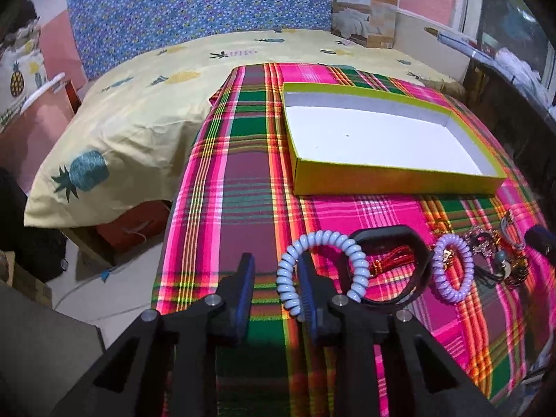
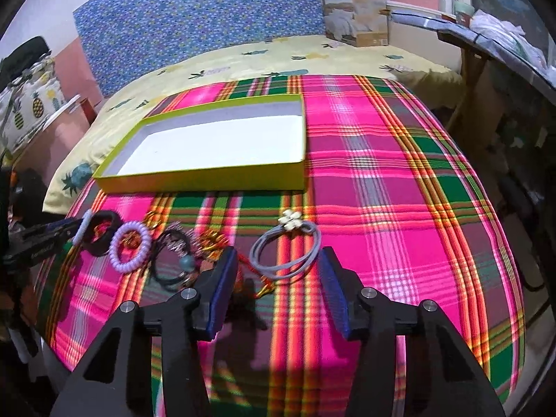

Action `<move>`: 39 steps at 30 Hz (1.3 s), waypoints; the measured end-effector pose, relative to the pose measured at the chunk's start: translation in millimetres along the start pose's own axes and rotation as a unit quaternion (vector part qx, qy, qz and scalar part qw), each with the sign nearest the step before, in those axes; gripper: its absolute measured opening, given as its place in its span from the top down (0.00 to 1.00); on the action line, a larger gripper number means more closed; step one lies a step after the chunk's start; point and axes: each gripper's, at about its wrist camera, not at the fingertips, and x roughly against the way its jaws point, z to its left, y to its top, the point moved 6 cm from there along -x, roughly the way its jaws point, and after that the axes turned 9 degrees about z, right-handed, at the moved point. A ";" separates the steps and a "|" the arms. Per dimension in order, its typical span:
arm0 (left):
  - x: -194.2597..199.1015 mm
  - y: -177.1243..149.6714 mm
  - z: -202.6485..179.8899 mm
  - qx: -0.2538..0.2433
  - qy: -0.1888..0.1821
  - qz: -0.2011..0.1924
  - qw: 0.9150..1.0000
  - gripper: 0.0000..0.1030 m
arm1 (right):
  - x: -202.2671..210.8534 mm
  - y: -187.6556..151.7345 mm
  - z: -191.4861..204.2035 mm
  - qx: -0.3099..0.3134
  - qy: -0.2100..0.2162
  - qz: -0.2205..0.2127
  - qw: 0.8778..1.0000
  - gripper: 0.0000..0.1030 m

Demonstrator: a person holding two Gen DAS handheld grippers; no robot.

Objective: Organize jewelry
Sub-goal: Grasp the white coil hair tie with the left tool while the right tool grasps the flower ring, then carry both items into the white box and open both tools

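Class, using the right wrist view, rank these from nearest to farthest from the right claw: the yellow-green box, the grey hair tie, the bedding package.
1. Grey hair tie, just beyond the right claw.
2. Yellow-green box, mid-cloth, left.
3. Bedding package, far back by the wall.

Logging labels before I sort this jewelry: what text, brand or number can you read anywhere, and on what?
Bedding package: has print and a logo at its top, too small and blurred to read.
Yellow-green box: no text visible.
Left gripper: faint lettering on its body, unreadable.
Nothing else carries text.
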 end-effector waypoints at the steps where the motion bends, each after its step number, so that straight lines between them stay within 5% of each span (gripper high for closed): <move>1: -0.4 0.8 -1.0 -0.005 0.004 -0.001 1.000 0.74 | -2.5 1.4 -2.2 -0.002 -0.004 0.002 1.000 0.56; 10: -0.6 2.7 -11.3 -0.040 0.013 -0.008 0.999 0.90 | -31.0 9.0 -15.1 0.015 -0.040 0.035 0.998 0.73; 15: 0.6 2.8 -9.8 -0.037 0.007 -0.009 0.999 0.90 | -29.7 9.0 -11.4 0.035 -0.049 0.033 0.998 0.97; 39: 64.8 14.8 -7.6 -0.020 -0.040 -0.071 0.997 0.91 | 41.2 25.1 2.9 0.046 -0.019 -0.049 0.998 0.98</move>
